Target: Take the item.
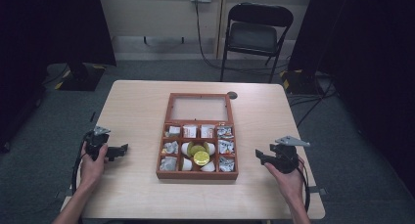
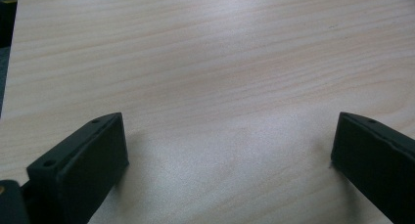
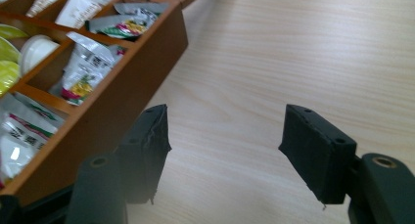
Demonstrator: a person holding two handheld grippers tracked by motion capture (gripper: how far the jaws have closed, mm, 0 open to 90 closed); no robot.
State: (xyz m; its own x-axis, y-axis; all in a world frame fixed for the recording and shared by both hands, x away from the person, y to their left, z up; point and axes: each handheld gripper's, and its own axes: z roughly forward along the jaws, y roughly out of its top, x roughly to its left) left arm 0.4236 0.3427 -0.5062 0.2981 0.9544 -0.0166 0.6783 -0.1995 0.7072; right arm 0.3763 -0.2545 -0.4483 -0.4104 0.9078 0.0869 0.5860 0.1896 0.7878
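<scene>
Nearest the lens in the right gripper view, the right tongs [image 3: 222, 145] are seen with both black jaws parted about halfway and nothing but bare wood between them; no thing is held or touched. Just beside the jaw at the picture's left, the outer wall of the wooden box [image 3: 122, 94] is shown very close, though contact cannot be judged. Foil sachets [image 3: 80, 72] are seen lying in its outermost compartments, with white cups [image 3: 34, 50] in the next cell. In the left gripper view, the left tongs [image 2: 227, 150] are shown spread wide over the pale surface [image 2: 220, 53], empty, with their shadows cast on the grain. From the high view a wider layout is given: the box [image 1: 197, 173] is placed at the middle of the surface [image 1: 132, 106], its glass lid [image 1: 199, 108] swung open on the far side, and a yellow-topped cup [image 1: 201, 157] is seen in the middle column of its nine cells. The left tongs [image 1: 122, 149] are held well apart from the box, pointing toward it, while the right tongs [image 1: 259, 155] are held near its right wall. A folding chair [image 1: 254, 35] is seen beyond the surface.
</scene>
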